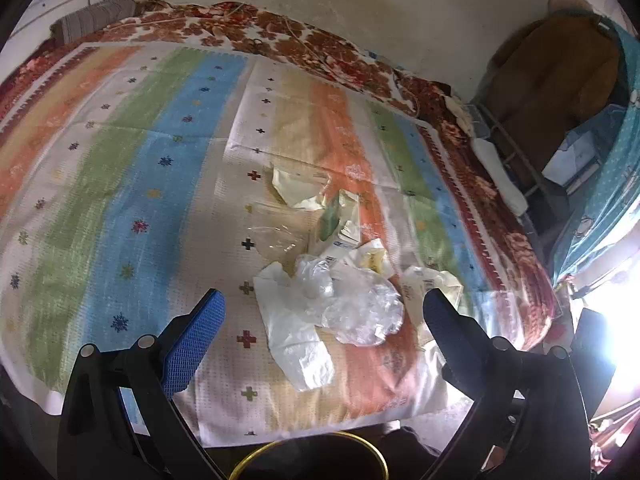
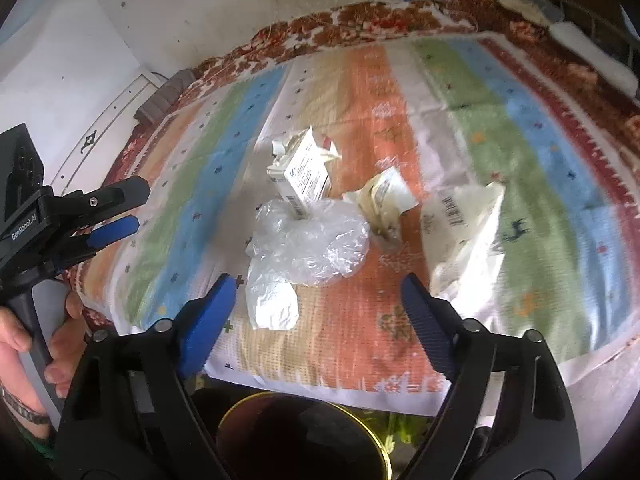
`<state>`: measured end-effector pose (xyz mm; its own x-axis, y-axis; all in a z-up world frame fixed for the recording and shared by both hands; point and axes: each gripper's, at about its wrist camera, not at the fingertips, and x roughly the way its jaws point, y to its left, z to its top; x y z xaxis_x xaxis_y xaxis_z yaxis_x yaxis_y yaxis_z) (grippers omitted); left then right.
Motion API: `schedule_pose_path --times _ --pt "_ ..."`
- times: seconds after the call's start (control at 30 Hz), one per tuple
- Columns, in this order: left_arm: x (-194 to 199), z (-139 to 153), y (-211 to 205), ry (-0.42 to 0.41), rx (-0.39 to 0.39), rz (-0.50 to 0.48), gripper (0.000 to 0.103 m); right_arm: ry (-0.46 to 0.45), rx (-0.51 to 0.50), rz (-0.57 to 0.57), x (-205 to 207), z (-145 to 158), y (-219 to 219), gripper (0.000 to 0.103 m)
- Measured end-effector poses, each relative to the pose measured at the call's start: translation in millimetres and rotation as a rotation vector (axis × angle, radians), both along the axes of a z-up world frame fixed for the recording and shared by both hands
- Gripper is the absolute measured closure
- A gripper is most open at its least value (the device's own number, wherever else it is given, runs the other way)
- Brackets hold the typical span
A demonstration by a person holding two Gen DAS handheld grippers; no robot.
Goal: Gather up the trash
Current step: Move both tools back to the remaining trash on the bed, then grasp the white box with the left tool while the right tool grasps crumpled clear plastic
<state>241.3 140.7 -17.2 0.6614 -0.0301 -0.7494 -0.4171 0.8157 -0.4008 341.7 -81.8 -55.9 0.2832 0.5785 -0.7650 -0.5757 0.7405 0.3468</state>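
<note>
Both grippers hover over a bed (image 1: 120, 152) strewn with trash, fingers spread wide and empty. A crumpled clear plastic bag (image 2: 308, 244) lies just beyond and between the right gripper (image 2: 318, 300) fingers, a small carton (image 2: 306, 174) behind it. The left gripper (image 1: 324, 312) frames the same bag. A yellow-rimmed bin (image 2: 304, 436) sits below the fingers.

A striped bedspread (image 1: 160, 152) carries crumpled plastic bags (image 1: 360, 308), wrappers (image 2: 390, 196) and a small carton (image 2: 308, 174).
</note>
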Motion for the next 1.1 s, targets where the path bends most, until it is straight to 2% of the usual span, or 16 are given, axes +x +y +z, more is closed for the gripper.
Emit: schedule_pose_path --times 0.17,0.27,0.33,0.4,0.43,0.57,0.9,1.0,1.1 --pt "14.3 -3.3 8.5 -0.014 -0.048 0.016 0.007 0.015 -0.018 -0.02 17.3 -18.9 5.8 0.03" --pt "29.5 -13.2 1.7 0.024 -0.009 -0.016 0.007 0.053 -0.001 -0.02 22.7 -24.3 10.6 0.03" --pt "38.1 -15.5 -3.1 0.033 0.023 -0.033 0.008 0.03 -0.024 -0.006 23.8 -26.1 17.1 0.031" --pt "45.1 -15.2 -5.4 0.032 0.035 -0.042 0.008 0.037 -0.036 0.002 26.8 -30.2 21.8 0.038" --pt "49.7 -14.4 -6.0 0.027 0.034 -0.044 0.008 0.046 -0.036 0.004 28.2 -31.5 23.3 0.042" --pt "65.4 -15.1 -6.0 0.015 0.002 -0.044 0.009 0.06 -0.033 -0.01 35.9 -39.9 27.0 0.042" --pt "108.1 -36.8 -8.6 0.115 0.03 -0.106 0.023 0.11 -0.058 -0.038 48.3 -58.8 39.2 0.054" --pt "113.5 -45.2 -5.6 0.139 0.019 -0.107 0.029 0.113 -0.064 -0.047 49.2 -61.1 39.3 0.063" --pt "118.2 -54.5 -6.2 0.164 0.028 -0.123 0.037 0.131 -0.056 -0.046 49.3 -62.5 38.1 0.082"
